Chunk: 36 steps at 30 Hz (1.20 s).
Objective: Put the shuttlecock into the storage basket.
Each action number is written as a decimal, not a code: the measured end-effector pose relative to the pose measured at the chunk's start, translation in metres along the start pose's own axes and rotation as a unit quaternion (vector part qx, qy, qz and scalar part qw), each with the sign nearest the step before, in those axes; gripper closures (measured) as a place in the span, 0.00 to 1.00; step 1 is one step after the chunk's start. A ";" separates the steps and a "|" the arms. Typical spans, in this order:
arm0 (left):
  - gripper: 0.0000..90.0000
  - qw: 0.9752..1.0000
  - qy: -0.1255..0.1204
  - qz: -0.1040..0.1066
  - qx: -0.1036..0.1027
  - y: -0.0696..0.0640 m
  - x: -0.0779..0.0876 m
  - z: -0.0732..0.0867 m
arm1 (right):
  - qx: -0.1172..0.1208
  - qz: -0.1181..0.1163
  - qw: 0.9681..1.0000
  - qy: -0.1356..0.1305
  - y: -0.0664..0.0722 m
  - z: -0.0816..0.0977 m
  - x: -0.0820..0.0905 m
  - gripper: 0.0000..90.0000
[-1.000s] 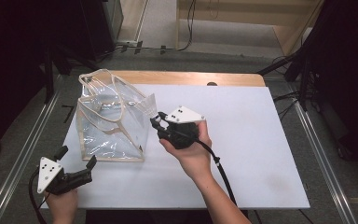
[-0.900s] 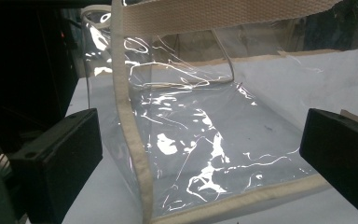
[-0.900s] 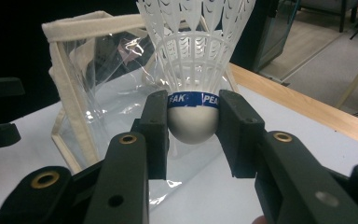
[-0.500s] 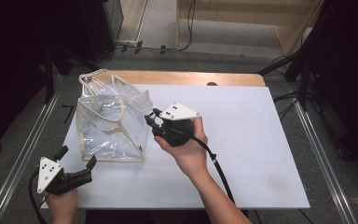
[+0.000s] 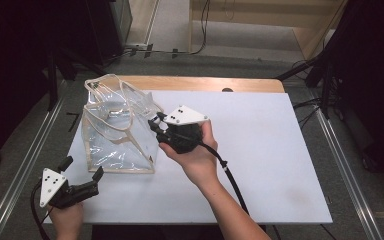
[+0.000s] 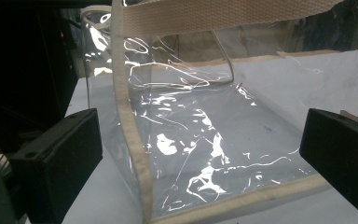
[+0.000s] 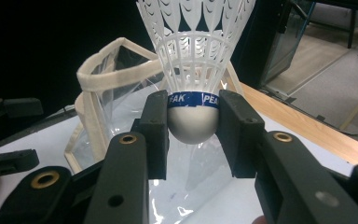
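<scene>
A clear plastic tote bag [image 5: 117, 127] with beige webbing trim and handles stands at the left of the white tabletop [image 5: 260, 150]. My right gripper [image 5: 155, 121] is at the bag's right side, near its upper edge. In the right gripper view, this gripper [image 7: 192, 123] is shut on the rounded cork of a white shuttlecock [image 7: 193, 70] with a blue band, feathers pointing up, and the bag [image 7: 102, 93] lies behind it. My left gripper [image 5: 82, 168] rests near the table's front left corner, open. In the left gripper view its jaws [image 6: 205, 140] frame the bag's side [image 6: 135, 140] without touching it.
A wooden strip [image 5: 205, 84] runs along the table's far edge. Metal rails [image 5: 340, 150] flank the table on both sides. The right gripper's cable [image 5: 230, 175] trails back along the forearm. Dark equipment stands at the far left.
My right gripper has shifted slightly left, closer to the bag, still holding the shuttlecock. The left gripper and the bag have stayed in place.
</scene>
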<state>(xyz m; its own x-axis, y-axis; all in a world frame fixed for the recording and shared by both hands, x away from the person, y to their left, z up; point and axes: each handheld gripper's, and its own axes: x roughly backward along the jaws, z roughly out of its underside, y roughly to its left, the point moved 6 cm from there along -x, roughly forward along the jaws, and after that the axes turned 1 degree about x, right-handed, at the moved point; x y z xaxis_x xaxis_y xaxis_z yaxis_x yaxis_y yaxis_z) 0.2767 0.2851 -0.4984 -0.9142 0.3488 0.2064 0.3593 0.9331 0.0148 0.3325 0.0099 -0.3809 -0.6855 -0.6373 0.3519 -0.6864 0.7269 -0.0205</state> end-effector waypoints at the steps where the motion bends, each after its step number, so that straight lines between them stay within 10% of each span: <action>1: 0.00 1.000 0.000 0.000 0.000 0.000 0.000 0.000 | 0.003 -0.001 1.000 0.001 0.001 -0.001 -0.001 0.70; 36: 0.00 1.000 0.000 0.001 0.002 0.000 0.000 0.000 | 0.009 -0.019 1.000 -0.015 0.015 -0.029 -0.010 0.69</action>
<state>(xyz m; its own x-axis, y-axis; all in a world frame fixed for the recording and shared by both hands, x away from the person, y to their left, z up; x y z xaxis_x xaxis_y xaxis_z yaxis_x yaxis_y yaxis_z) 0.2766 0.2853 -0.4982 -0.9136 0.3506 0.2060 0.3605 0.9327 0.0113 0.3364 0.0347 -0.3582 -0.6660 -0.6714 0.3251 -0.7157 0.6980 -0.0248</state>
